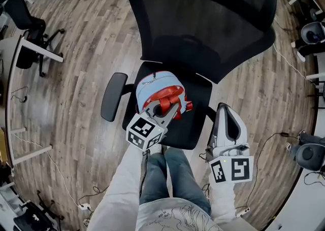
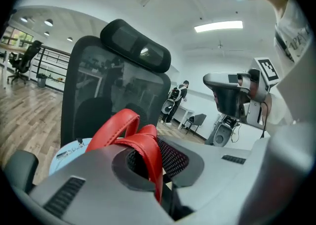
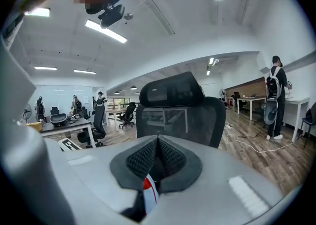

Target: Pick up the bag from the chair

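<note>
A light blue bag [image 1: 150, 85] with red handles [image 1: 170, 98] is over the seat of a black mesh office chair [image 1: 203, 32]. My left gripper [image 1: 171, 109] is shut on the red handles, which loop up between its pads in the left gripper view [image 2: 121, 130]; the bag's blue body [image 2: 69, 154] shows below them. My right gripper [image 1: 226, 110] hovers by the chair's right side with its jaws together [image 3: 158, 151]. A small red and white bit shows low in its gap; I cannot tell what it is. The chair back [image 3: 173, 115] stands ahead of it.
The chair's left armrest [image 1: 112, 95] juts out beside the bag. Cables [image 1: 284, 57] trail over the wooden floor. Other office chairs [image 1: 28, 27] and desks stand around. A person with a backpack [image 3: 274, 101] stands at a desk far right.
</note>
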Tool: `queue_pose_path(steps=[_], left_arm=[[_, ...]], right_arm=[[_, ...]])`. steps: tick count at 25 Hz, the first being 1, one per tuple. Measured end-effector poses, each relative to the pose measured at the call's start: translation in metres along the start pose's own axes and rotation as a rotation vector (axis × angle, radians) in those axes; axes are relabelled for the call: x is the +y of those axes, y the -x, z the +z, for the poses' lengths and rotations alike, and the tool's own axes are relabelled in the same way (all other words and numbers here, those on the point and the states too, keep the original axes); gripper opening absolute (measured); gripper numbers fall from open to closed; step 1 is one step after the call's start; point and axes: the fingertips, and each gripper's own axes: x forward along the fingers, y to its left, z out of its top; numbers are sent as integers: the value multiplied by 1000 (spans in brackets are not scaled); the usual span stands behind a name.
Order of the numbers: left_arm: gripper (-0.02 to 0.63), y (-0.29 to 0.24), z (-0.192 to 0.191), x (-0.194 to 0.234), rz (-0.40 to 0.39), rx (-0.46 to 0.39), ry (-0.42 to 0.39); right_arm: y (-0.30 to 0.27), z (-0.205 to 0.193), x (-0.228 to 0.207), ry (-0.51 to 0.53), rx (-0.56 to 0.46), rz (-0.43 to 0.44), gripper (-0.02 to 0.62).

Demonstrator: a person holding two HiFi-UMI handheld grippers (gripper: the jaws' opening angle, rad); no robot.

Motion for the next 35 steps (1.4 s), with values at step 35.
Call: queue_pose_path(steps=[35], left_arm=[[17, 236, 250, -103, 416, -426, -165]], right_arm=[[51, 164, 95, 83, -261, 73, 11]])
